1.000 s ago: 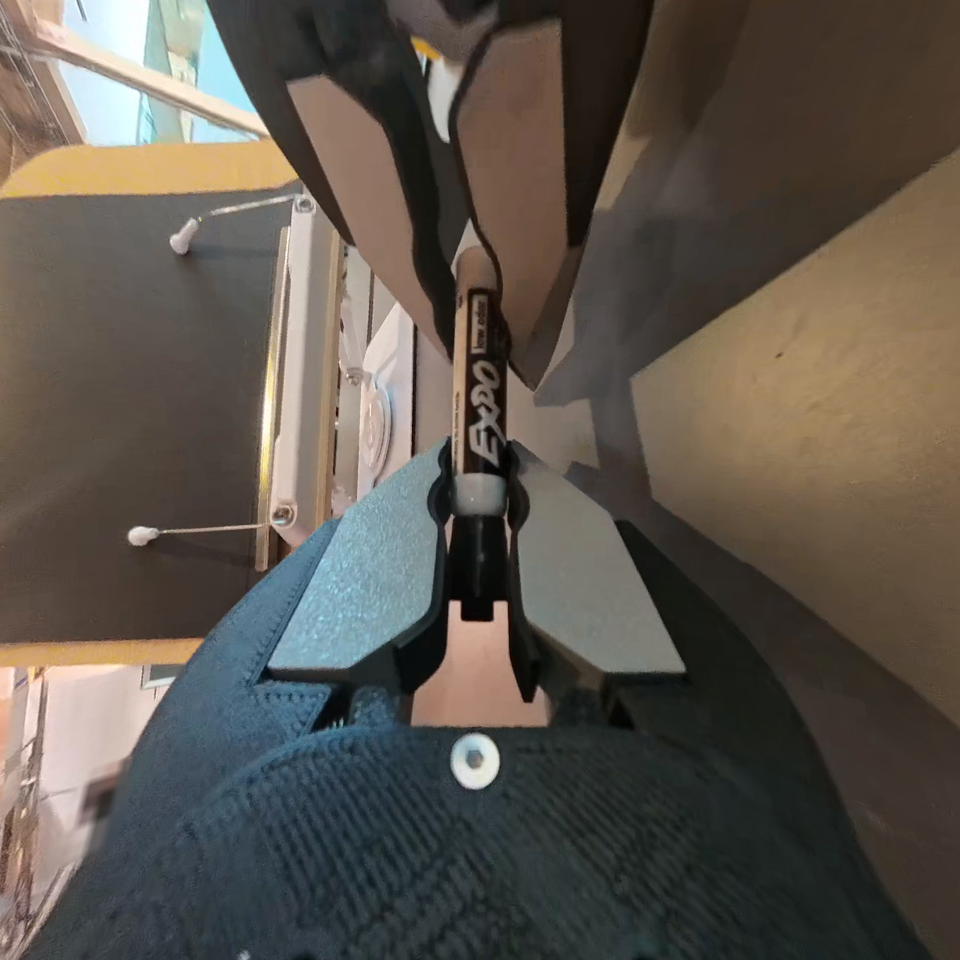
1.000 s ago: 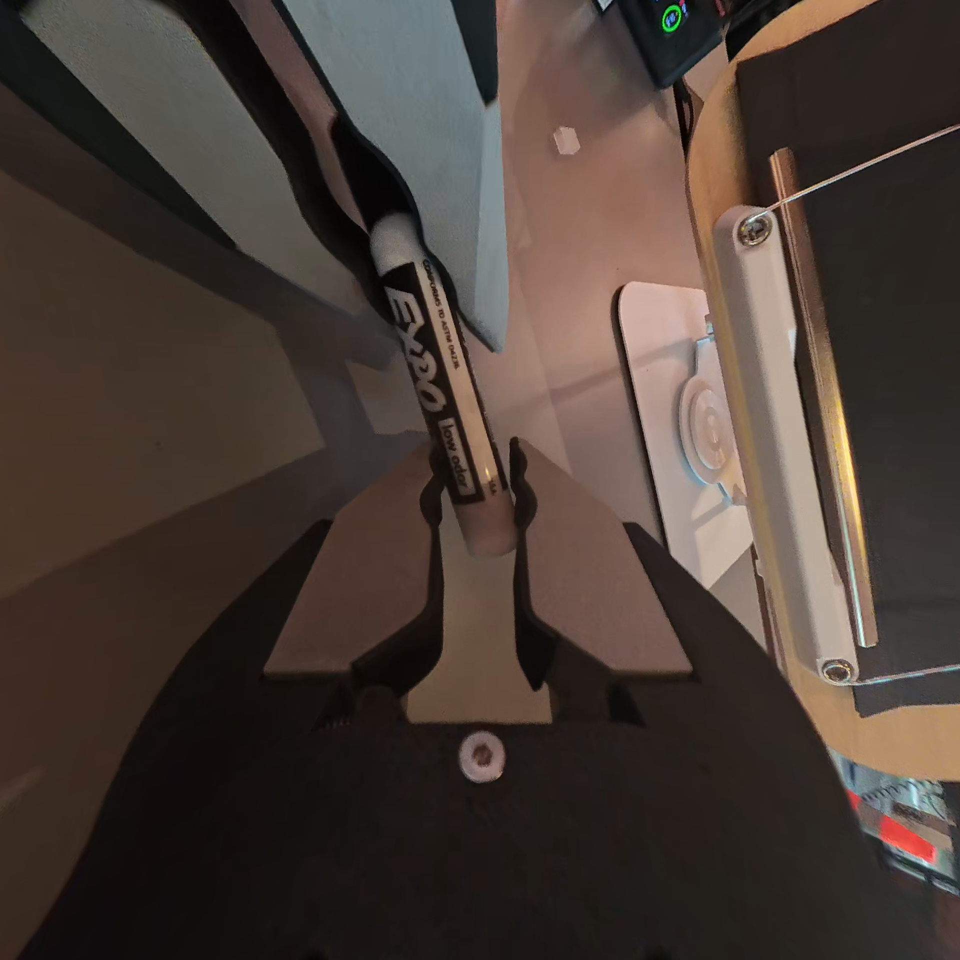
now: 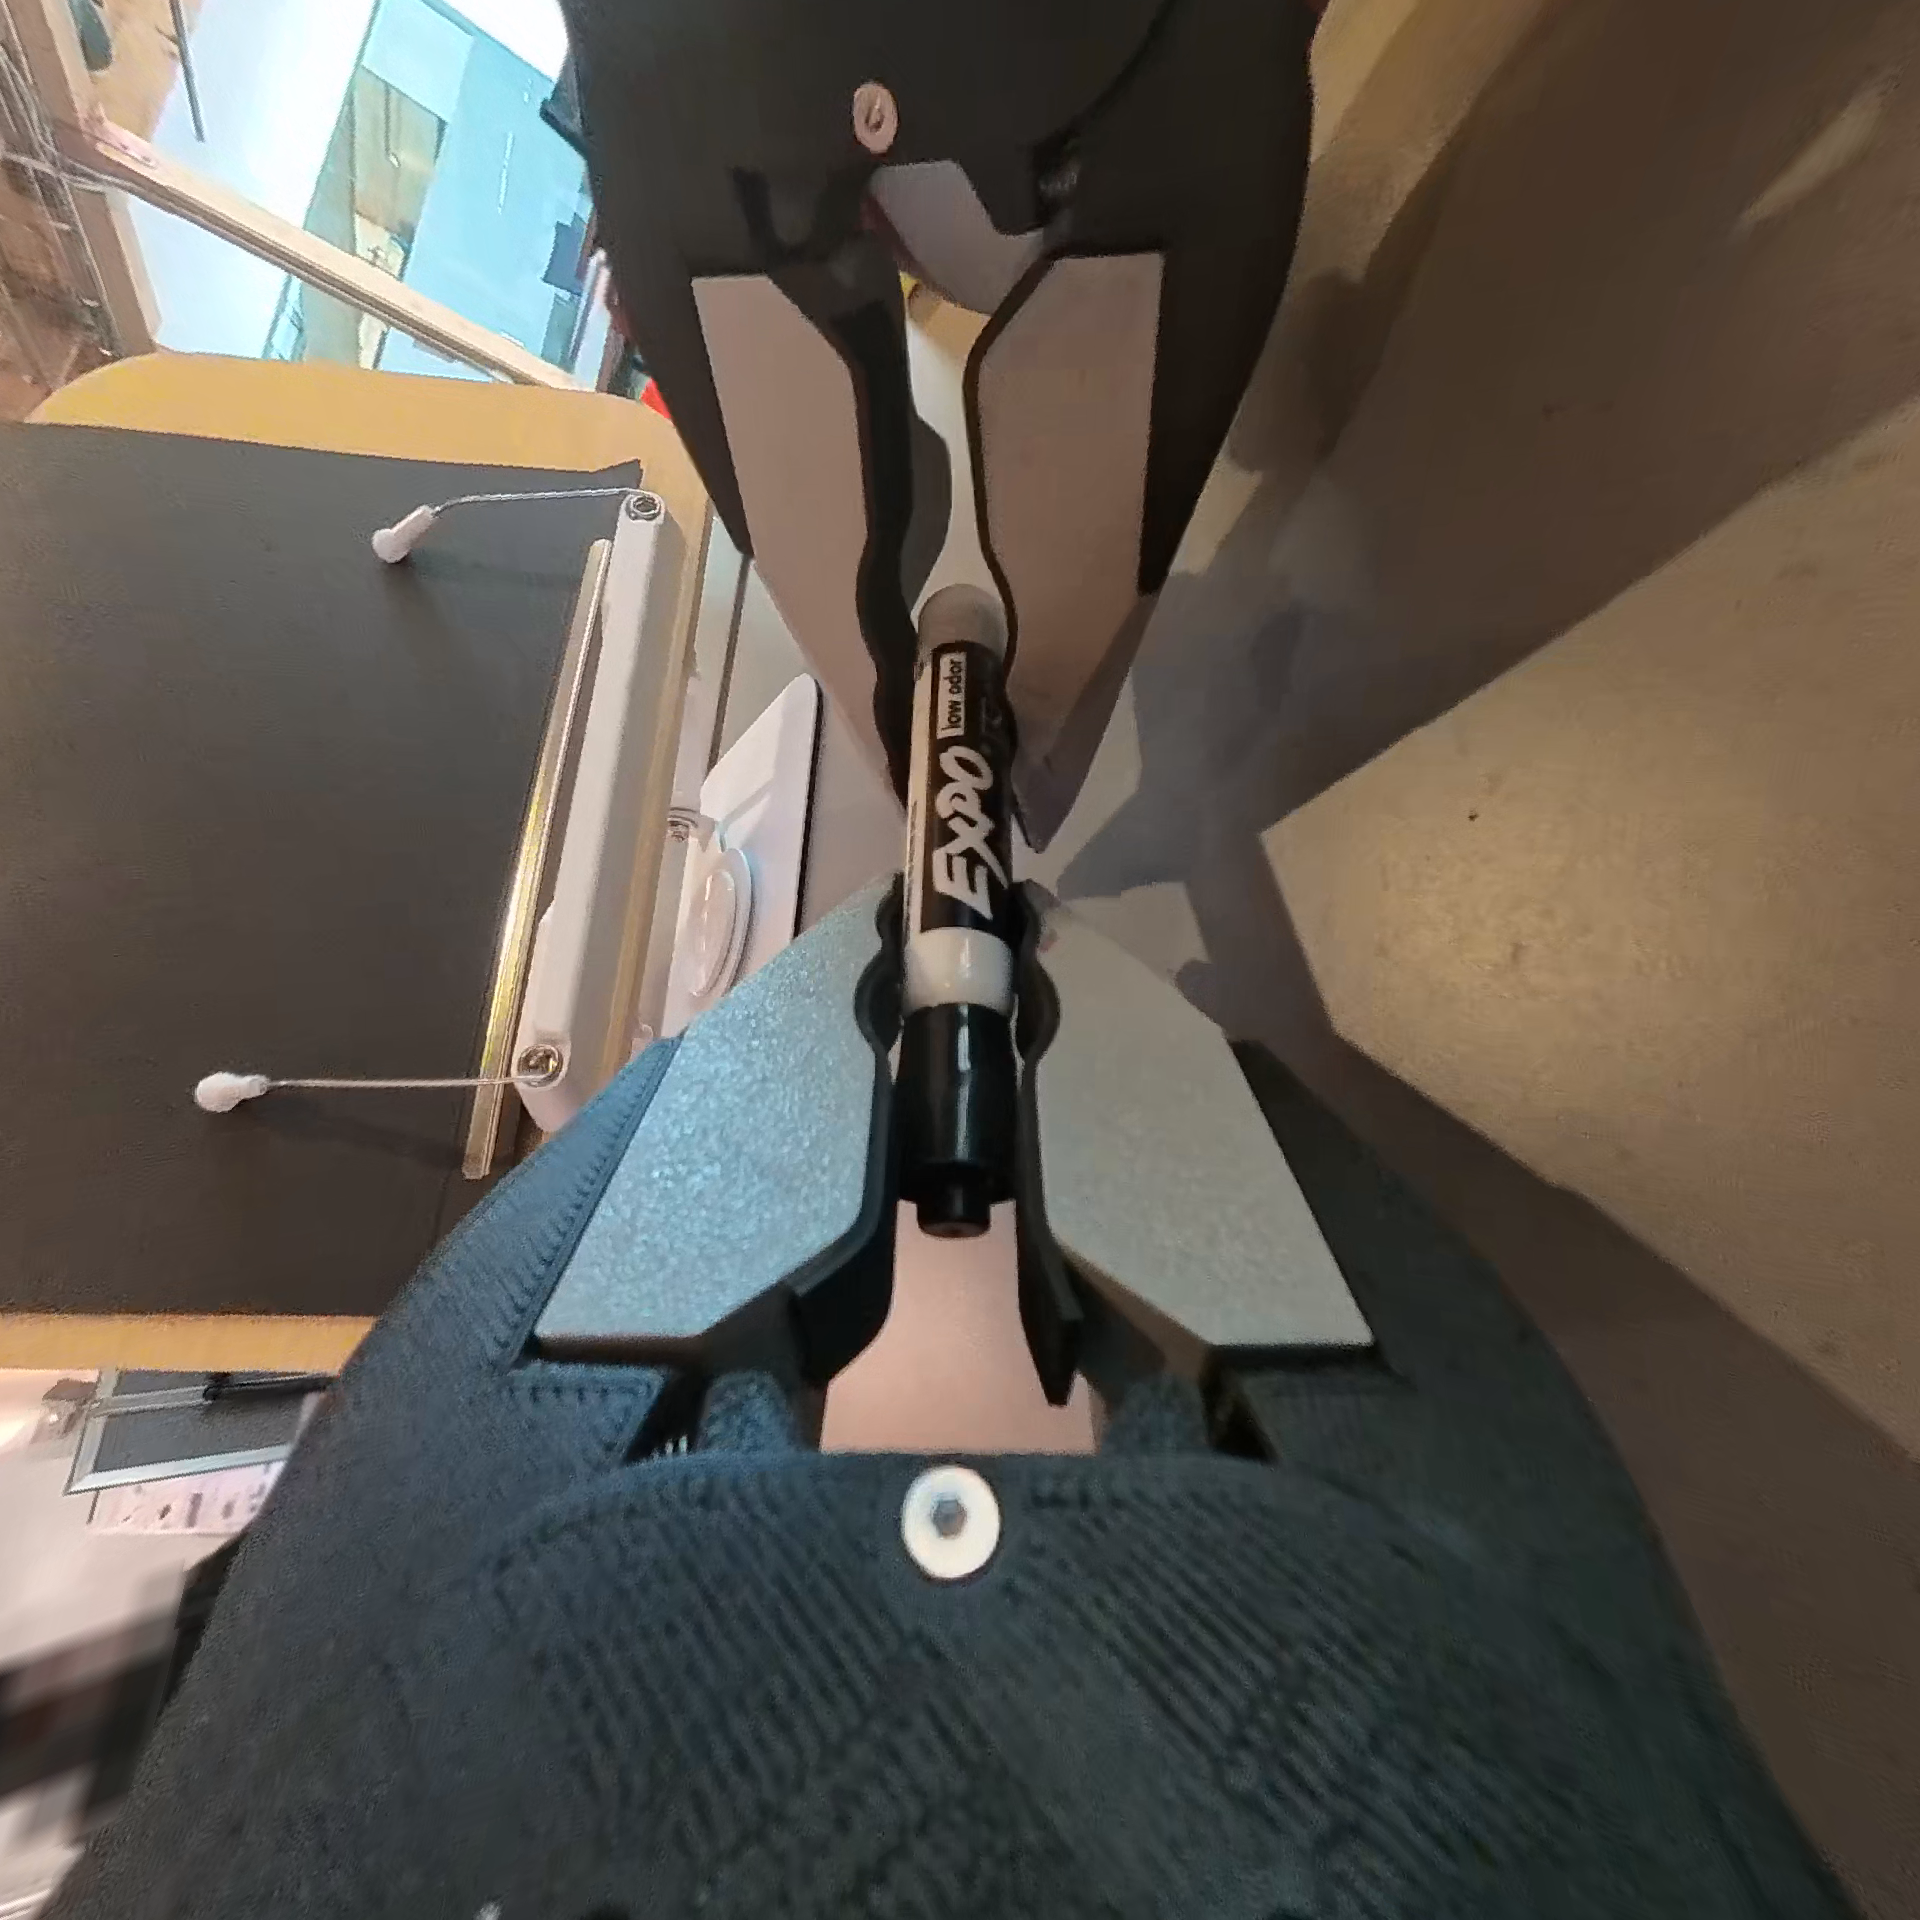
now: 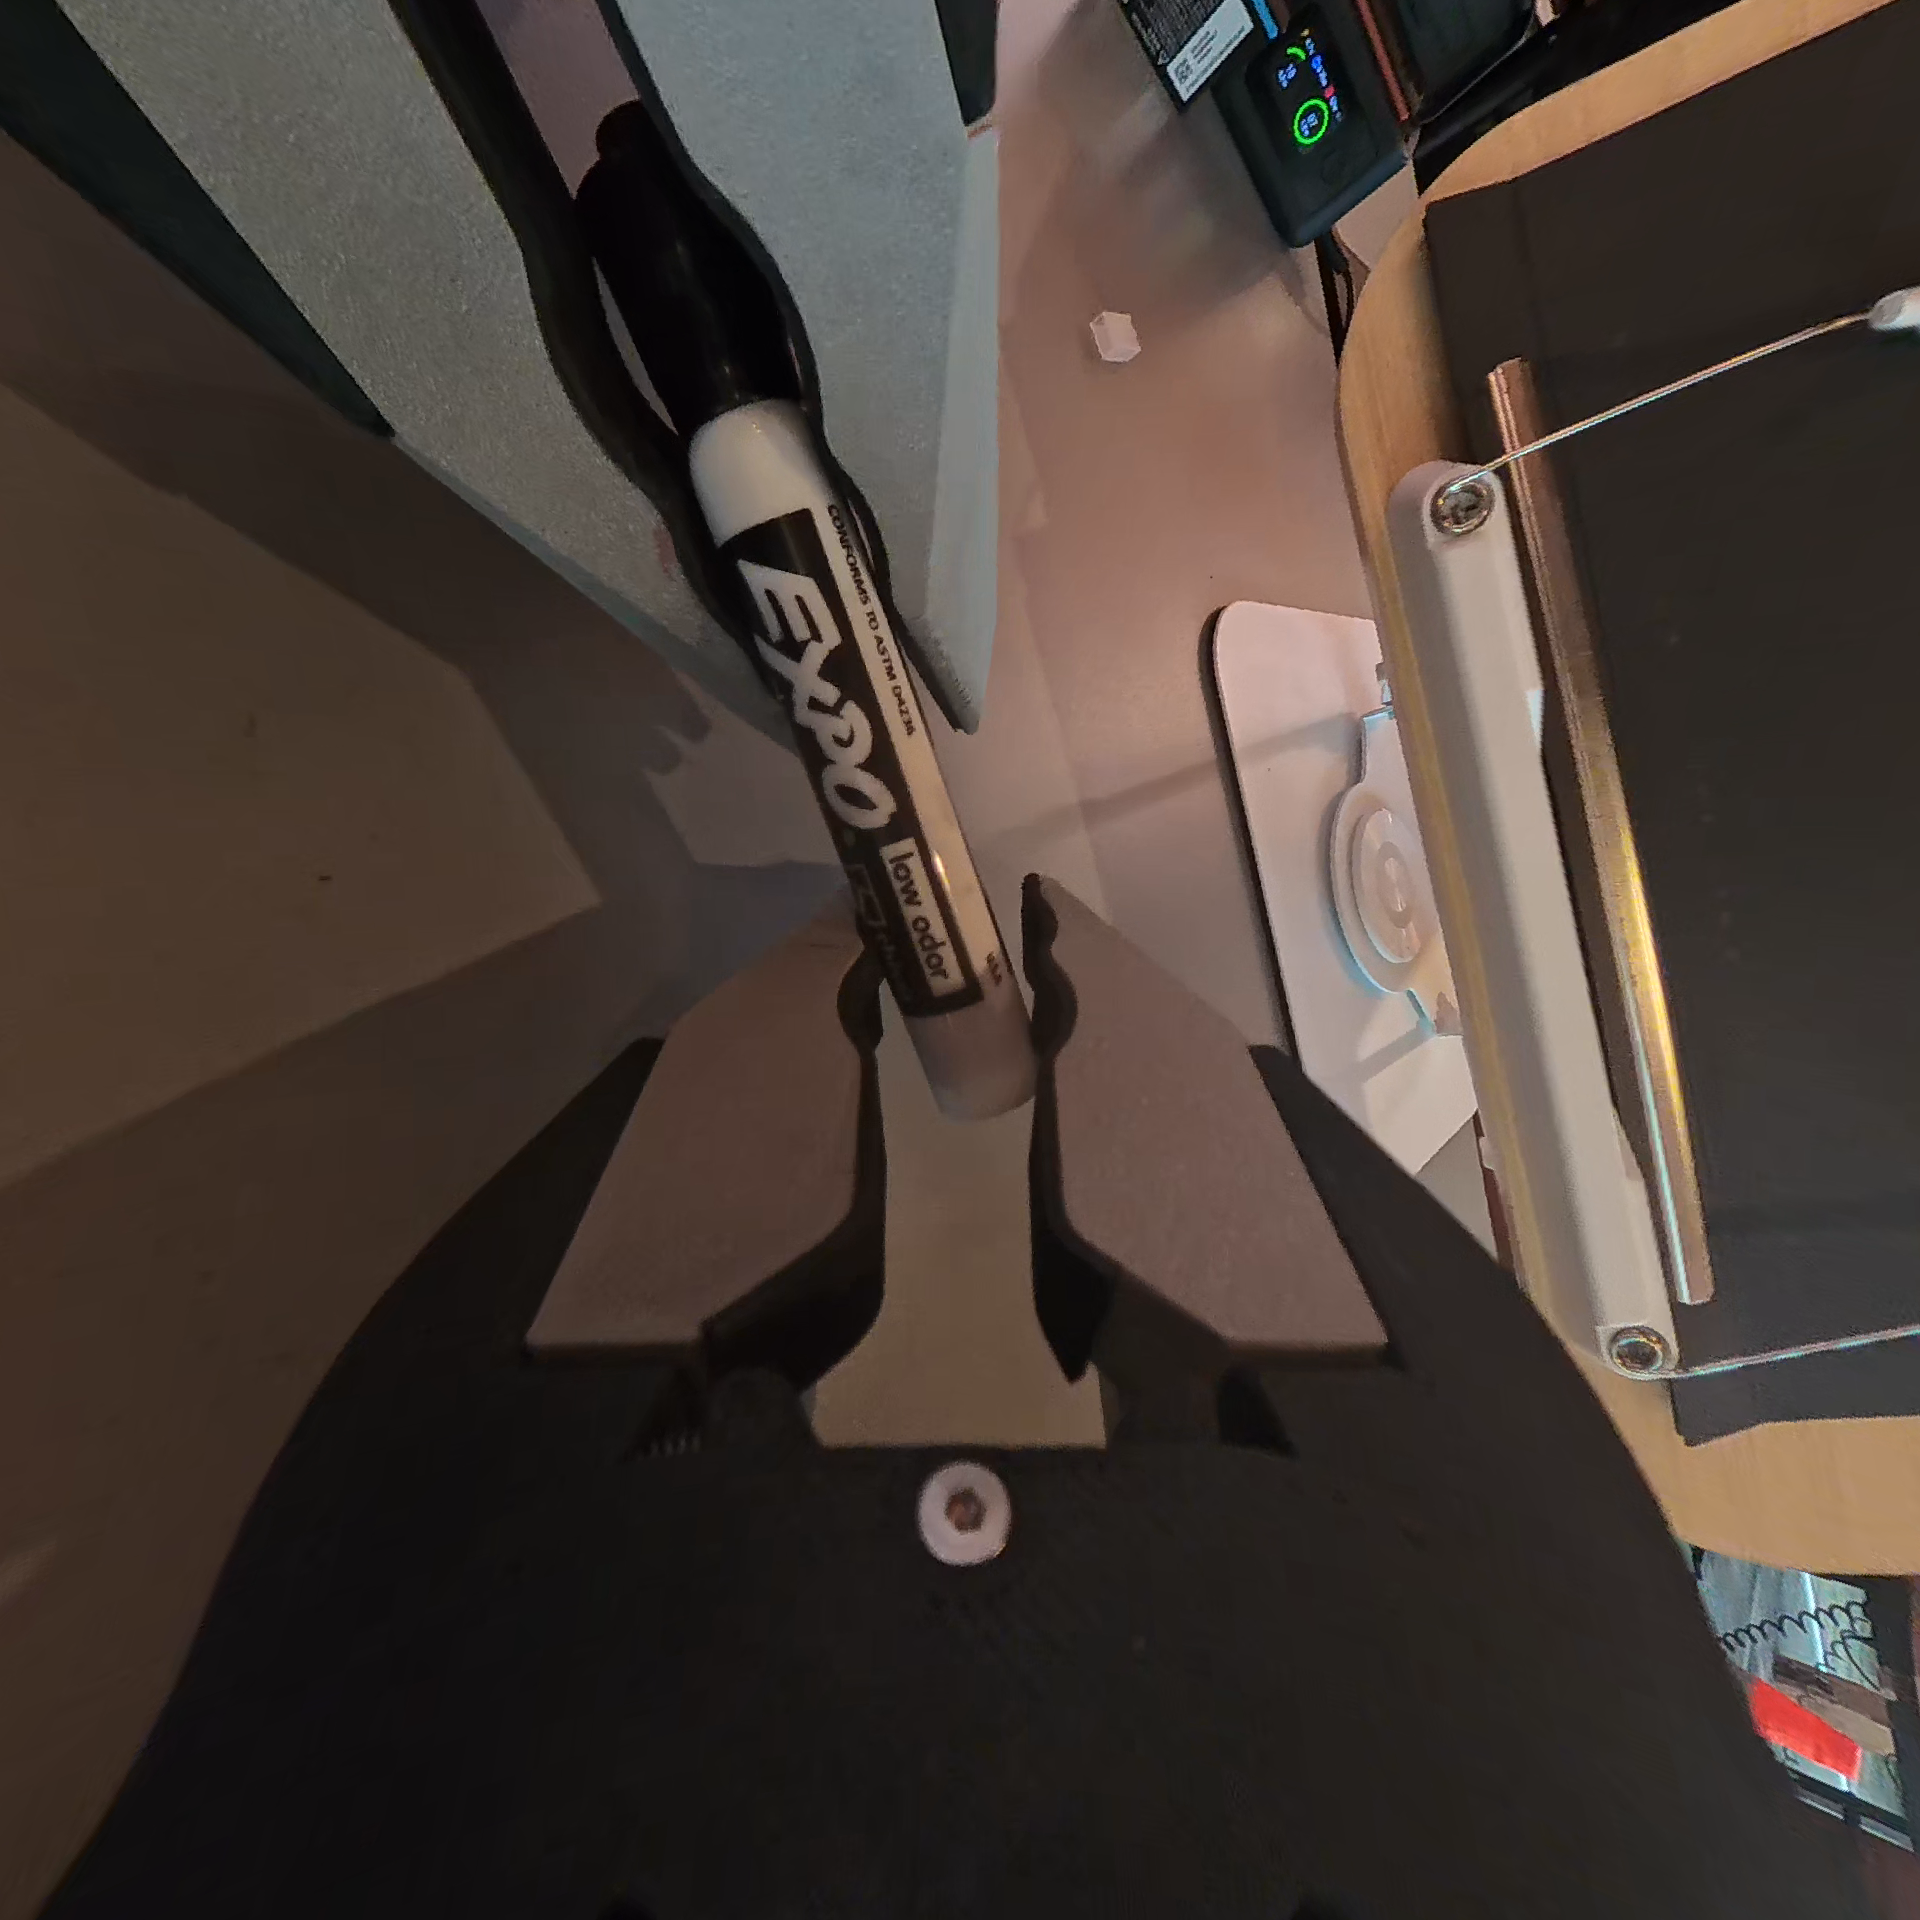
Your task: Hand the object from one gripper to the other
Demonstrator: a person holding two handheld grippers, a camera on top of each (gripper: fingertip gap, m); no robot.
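Observation:
A black dry-erase marker (image 3: 961, 831) with a white band and a black cap spans the gap between both grippers. My left gripper (image 3: 961, 904) is shut on it at the white band, with the cap lying back between its fingers. My right gripper (image 4: 940, 904) faces it and has the marker's (image 4: 831, 727) pale rear end between its fingertips, which touch it on both sides. The marker is tilted in the right wrist view. The right gripper also shows at the top of the left wrist view (image 3: 971, 810). The left gripper shows at the top of the right wrist view (image 4: 842, 696).
A wood-rimmed table with a black mat (image 3: 260, 831) and a white clamp bar (image 4: 1507, 883) stands close beside the grippers. A white flat base (image 4: 1299, 810) lies below. A beige wall (image 3: 1558, 935) is on the other side. A dark device with a lit display (image 4: 1309, 114) sits farther off. Less than 4 cm separates the two grippers' tips.
In the left wrist view the right gripper has drawn back, so more of its body shows. Both grippers keep the same grip on the marker.

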